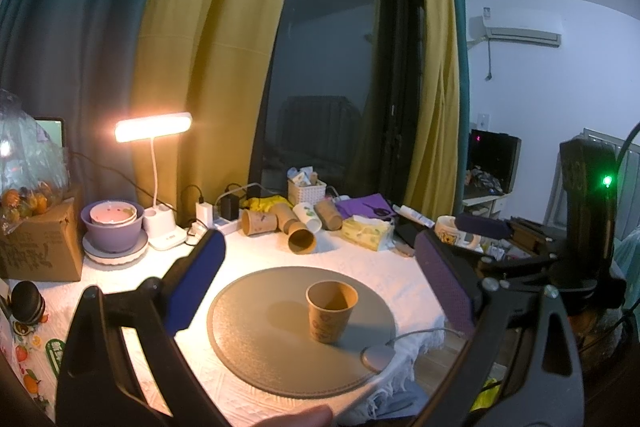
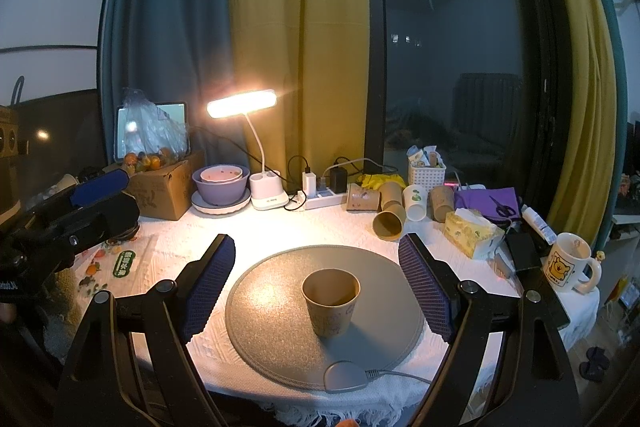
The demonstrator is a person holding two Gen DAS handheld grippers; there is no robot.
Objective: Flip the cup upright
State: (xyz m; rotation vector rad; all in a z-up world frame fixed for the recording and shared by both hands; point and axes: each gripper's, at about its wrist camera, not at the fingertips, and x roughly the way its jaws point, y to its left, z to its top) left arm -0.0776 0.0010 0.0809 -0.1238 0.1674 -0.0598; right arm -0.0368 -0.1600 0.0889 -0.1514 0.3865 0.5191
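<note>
— One cup [image 2: 331, 302] is standing upright, mouth up, on the round grey mat [image 2: 272, 315], a little toward the mat's near edge.

— Is either gripper holding it?

— No. The right gripper [image 2: 318, 291] is hanging over the near side of the mat with its fingers [image 2: 210, 287] spread wide, one on each side of the cup and touching nothing. The left gripper [image 1: 318, 281] is likewise sitting with its blue pads [image 1: 194, 285] far apart, and the cup [image 1: 331, 311] is showing between them, untouched.

— What is lying around?

— A lit desk lamp [image 2: 242, 103] is shining at the back of the white tablecloth [image 2: 168, 267]. Several paper cups [image 2: 388, 225] are lying on their sides behind the mat, beside a tissue pack [image 2: 472, 233]. A cartoon mug [image 2: 568, 261] is standing at the right edge, and purple bowls [image 2: 220, 183] are sitting stacked near the lamp's base.
</note>
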